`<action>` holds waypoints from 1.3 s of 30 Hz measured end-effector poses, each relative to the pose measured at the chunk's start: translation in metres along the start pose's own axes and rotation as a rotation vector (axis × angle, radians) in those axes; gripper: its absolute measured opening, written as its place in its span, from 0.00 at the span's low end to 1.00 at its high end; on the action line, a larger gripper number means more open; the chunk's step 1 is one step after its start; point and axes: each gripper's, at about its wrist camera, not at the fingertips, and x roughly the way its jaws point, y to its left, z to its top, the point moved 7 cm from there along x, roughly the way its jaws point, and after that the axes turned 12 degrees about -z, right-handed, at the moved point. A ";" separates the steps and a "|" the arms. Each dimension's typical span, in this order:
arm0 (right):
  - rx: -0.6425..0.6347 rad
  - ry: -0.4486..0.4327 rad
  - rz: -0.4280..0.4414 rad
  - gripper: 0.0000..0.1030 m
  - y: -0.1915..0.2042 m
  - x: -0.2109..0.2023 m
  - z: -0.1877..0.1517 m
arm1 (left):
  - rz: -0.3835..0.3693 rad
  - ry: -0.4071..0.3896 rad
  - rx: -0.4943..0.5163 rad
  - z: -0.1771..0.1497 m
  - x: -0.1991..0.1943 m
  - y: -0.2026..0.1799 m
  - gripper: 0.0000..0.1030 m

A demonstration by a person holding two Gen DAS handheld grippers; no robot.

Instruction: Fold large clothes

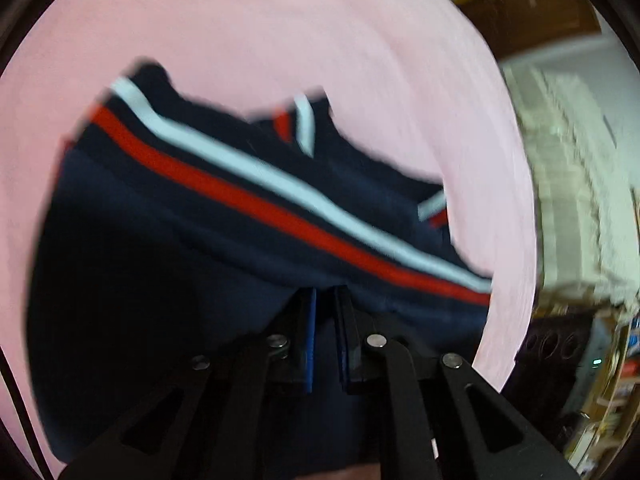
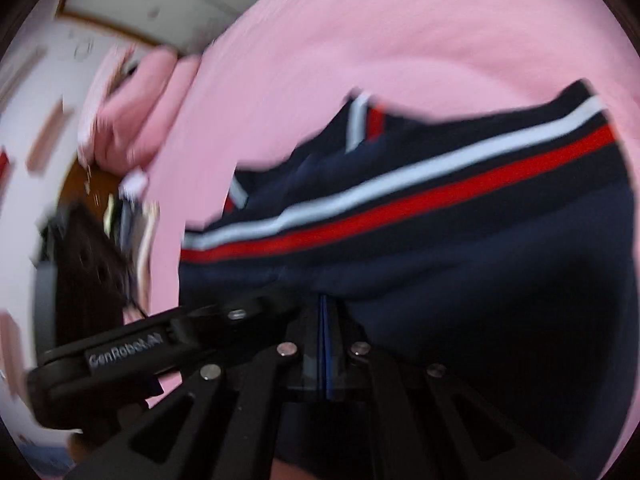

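A navy garment (image 1: 168, 248) with one white and one red stripe lies bunched on a pink sheet (image 1: 260, 32). My left gripper (image 1: 326, 300) is at its near edge. The blue pads stand almost together, with dark cloth pinched between them and draped over the tips. In the right wrist view the same garment (image 2: 460, 256) spreads to the right. My right gripper (image 2: 326, 306) has its pads pressed together on the garment's near hem. Both views are blurred.
The pink sheet (image 2: 400, 40) covers a bed. A pink pillow (image 2: 132, 120) lies at its far left. The left gripper's black housing (image 2: 120, 354) sits close beside my right gripper. Dark furniture (image 1: 548, 344) and shelves stand past the bed's right edge.
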 end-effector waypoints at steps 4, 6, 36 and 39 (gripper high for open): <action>-0.009 -0.050 -0.095 0.00 -0.033 -0.015 0.018 | 0.043 -0.046 -0.003 0.013 -0.012 0.020 0.05; -0.022 -0.071 -0.126 0.00 -0.046 -0.028 0.020 | 0.079 -0.076 0.006 0.015 -0.023 0.024 0.04; 0.077 -0.143 -0.435 0.00 -0.149 -0.112 -0.017 | 0.452 -0.087 -0.036 -0.046 -0.050 0.036 0.01; 0.006 -0.177 -0.304 0.00 -0.100 -0.113 -0.027 | 0.415 -0.086 0.032 -0.059 -0.047 0.000 0.01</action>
